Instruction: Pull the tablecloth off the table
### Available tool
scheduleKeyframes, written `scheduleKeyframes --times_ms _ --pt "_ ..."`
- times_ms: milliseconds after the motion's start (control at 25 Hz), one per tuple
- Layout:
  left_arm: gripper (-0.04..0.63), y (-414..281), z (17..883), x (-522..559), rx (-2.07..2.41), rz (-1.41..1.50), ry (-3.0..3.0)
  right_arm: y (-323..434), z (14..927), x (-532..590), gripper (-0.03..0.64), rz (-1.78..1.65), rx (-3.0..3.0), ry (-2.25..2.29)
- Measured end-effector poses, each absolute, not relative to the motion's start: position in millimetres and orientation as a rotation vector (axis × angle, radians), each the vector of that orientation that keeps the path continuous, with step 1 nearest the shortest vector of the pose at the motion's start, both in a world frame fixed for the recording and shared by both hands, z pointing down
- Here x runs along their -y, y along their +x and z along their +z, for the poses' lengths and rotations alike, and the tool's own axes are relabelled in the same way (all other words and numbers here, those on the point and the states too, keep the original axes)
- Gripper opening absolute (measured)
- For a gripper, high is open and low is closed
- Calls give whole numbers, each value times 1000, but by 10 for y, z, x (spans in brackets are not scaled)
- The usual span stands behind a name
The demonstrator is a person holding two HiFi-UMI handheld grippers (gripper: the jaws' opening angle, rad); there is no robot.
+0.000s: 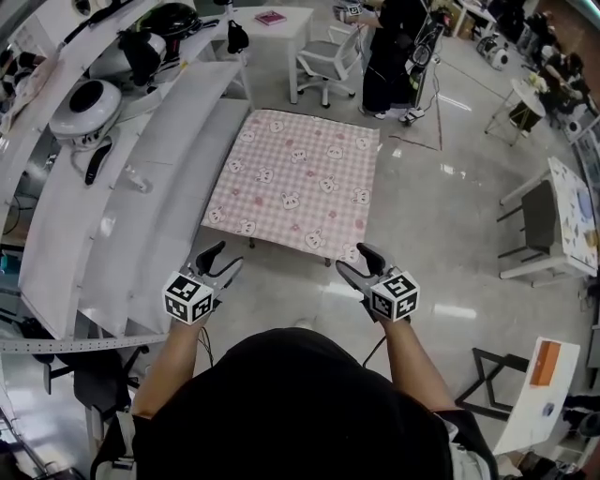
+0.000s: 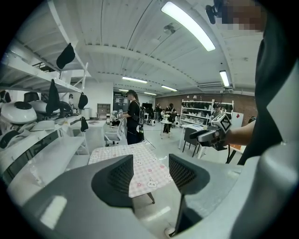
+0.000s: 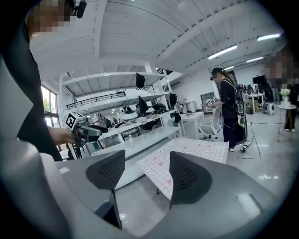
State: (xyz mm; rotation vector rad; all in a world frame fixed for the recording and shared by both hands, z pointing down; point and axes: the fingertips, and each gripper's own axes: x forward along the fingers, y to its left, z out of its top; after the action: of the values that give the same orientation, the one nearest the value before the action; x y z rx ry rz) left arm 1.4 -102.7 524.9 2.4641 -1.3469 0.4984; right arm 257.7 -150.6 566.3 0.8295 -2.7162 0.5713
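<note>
A pink checked tablecloth (image 1: 300, 178) with small bear prints covers a low table; it lies flat, with its near edge hanging slightly. It also shows in the left gripper view as the tablecloth (image 2: 140, 163) and in the right gripper view as the tablecloth (image 3: 187, 151). My left gripper (image 1: 223, 258) hovers open just short of the near left corner, nothing between its jaws. My right gripper (image 1: 361, 260) is open by the near right corner, above the cloth's edge, holding nothing. Each gripper's marker cube sits near the hand.
Long white shelving (image 1: 141, 187) with robot heads and dark parts runs along the left. A white desk (image 1: 272, 28) and office chair (image 1: 328, 61) stand beyond the table, with a person in black (image 1: 389, 56). More tables (image 1: 572, 216) and a board (image 1: 539, 389) are at right.
</note>
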Motion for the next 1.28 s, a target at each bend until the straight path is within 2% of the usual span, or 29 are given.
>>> scheduleKeyframes --times_ms 360,760,1280 --pt "235 20 5165 1054 1335 489 2497 2594 5703 1407 347 550 2677 844" --pt "238 -320 5317 1084 1274 443 2528 2375 5606 1383 351 513 2645 953" --pt "238 -1200 5241 1388 1162 455 2607 1495 5475 1339 356 523 2623 1086"
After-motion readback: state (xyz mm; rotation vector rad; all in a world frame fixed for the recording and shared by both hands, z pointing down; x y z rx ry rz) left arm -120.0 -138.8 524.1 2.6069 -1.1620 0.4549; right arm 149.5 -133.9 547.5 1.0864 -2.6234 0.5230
